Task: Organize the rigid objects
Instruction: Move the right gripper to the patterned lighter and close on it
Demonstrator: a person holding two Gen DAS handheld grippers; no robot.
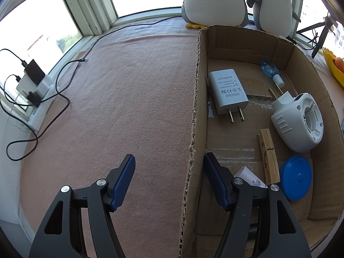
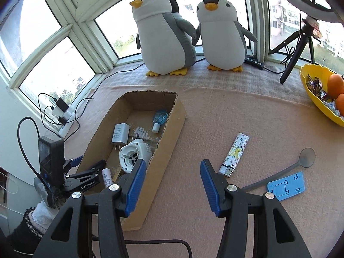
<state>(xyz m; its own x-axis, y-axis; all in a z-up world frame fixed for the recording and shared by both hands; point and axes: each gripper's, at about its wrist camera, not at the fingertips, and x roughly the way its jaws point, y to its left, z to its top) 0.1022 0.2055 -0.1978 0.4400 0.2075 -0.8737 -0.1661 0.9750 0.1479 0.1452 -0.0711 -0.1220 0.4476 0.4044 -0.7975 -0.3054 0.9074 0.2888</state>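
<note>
- A cardboard box (image 1: pixel 234 142) is sitting on pink felt (image 1: pixel 120 107), holding a white adapter (image 1: pixel 228 90) and plug-in device (image 1: pixel 297 122).
- The left gripper (image 1: pixel 169 167) is straddling the box's left wall, fingers apart, empty.
- Only the right view is showing a lighter (image 2: pixel 234 154) lying on open felt ahead of the right gripper (image 2: pixel 172 172), its fingers spread.

Open cardboard box (image 2: pixel 172 124) holding white adapter (image 1: pixel 229 90), white plug-in device (image 1: pixel 297 122), wooden clothespin (image 1: pixel 268 157), blue lid (image 1: pixel 297 177). Outside on pink cloth: patterned lighter (image 2: pixel 234 153), blue stand (image 2: pixel 287 186), both lying flat.
</note>
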